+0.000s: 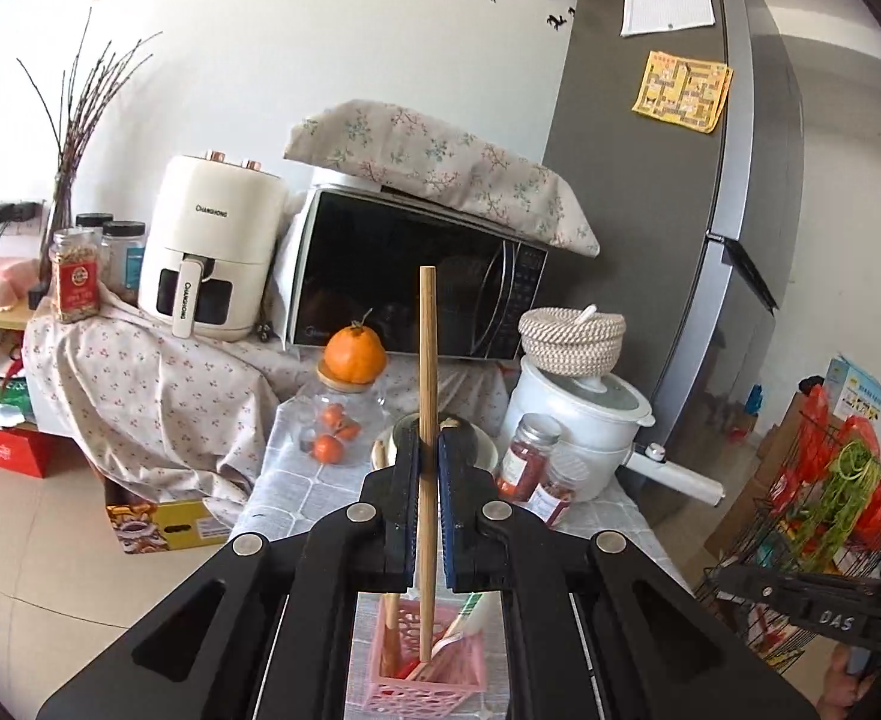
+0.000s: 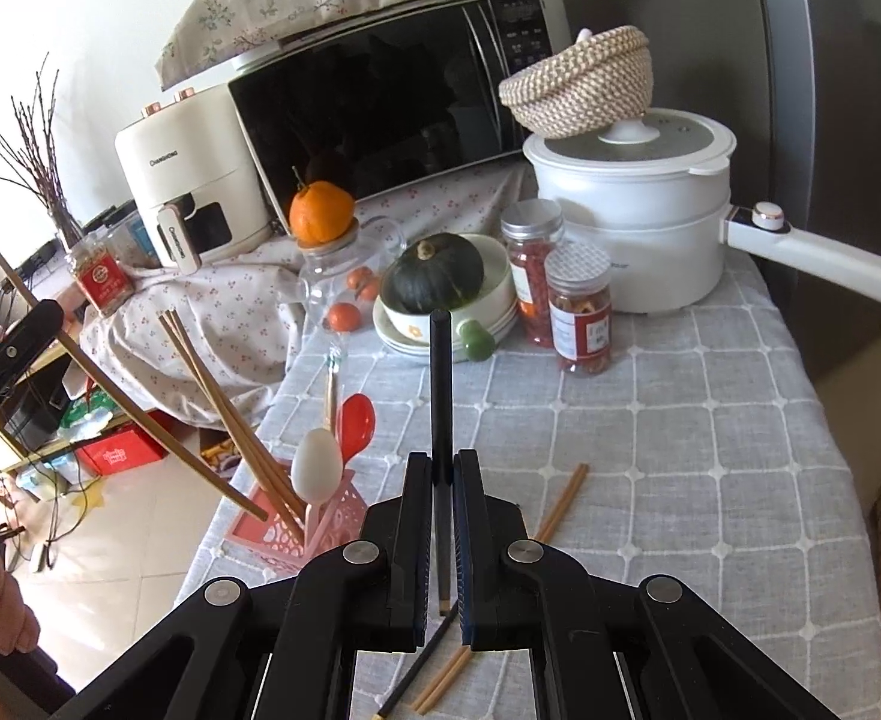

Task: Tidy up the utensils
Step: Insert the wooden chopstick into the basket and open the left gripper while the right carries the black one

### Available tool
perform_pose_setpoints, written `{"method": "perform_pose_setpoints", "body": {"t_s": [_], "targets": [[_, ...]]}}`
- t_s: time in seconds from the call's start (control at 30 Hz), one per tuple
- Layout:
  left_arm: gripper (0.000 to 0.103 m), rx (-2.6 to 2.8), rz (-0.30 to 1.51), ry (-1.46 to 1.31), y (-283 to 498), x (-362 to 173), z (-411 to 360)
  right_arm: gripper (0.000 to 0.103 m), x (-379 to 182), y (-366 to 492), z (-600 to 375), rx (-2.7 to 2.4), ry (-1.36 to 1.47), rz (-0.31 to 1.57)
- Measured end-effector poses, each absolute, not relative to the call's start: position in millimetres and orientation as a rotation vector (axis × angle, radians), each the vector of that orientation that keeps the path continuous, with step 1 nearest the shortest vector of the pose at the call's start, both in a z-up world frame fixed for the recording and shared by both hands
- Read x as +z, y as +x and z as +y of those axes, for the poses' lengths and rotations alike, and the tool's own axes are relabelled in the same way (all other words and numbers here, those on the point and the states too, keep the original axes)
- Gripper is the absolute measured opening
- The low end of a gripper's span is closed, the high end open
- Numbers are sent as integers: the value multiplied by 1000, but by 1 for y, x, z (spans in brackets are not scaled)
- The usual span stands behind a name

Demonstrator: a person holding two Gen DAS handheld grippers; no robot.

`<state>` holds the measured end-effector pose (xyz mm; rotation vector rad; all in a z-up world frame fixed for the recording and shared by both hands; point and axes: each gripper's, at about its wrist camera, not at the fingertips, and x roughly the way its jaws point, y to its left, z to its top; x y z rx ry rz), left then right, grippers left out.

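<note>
My left gripper (image 1: 428, 444) is shut on a wooden chopstick (image 1: 427, 360) that stands nearly upright. Its lower end reaches into the pink basket (image 1: 470, 669) below. In the right wrist view the same chopstick (image 2: 128, 408) slants down from the left into the pink basket (image 2: 272, 531). That basket holds a white spoon (image 2: 316, 465), a red spoon (image 2: 357, 420) and more wooden chopsticks (image 2: 224, 414). My right gripper (image 2: 442, 462) is shut on a black chopstick (image 2: 440, 384), held above the grey checked tablecloth (image 2: 680, 480). Loose wooden chopsticks (image 2: 560, 501) and a black one (image 2: 422, 660) lie on the cloth.
Behind stand a bowl with a dark green pumpkin (image 2: 434, 273), two red-filled jars (image 2: 578, 312), a white pot with a long handle (image 2: 638, 228), a glass jar topped by an orange (image 2: 320, 213), a microwave (image 2: 380, 108) and an air fryer (image 2: 188, 192). The basket sits near the table's left edge.
</note>
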<state>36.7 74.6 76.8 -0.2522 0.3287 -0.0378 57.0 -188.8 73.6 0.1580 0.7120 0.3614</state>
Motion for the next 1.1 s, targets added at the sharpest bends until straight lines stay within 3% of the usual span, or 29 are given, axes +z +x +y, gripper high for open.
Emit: {"method": "perform_pose_setpoints", "body": {"t_s": [0.43, 0.63, 0.7, 0.77, 0.83, 0.93, 1.1], "targets": [[6, -16, 491, -129, 79, 18, 52, 5, 92, 48, -188, 438, 205, 670], [9, -49, 582, -208, 86, 8, 59, 5, 109, 41, -181, 490, 242, 624], [16, -59, 588, -218, 81, 13, 62, 5, 114, 40, -179, 504, 261, 612], [41, -61, 601, -216, 75, 19, 65, 5, 118, 40, -177, 523, 281, 595], [53, -38, 637, -207, 68, 24, 69, 5, 124, 40, -173, 538, 286, 570], [58, -12, 804, -159, 69, 22, 77, 5, 129, 43, -165, 542, 288, 543], [63, -16, 934, -238, 66, 7, 106, 5, 129, 57, -148, 530, 278, 527]]}}
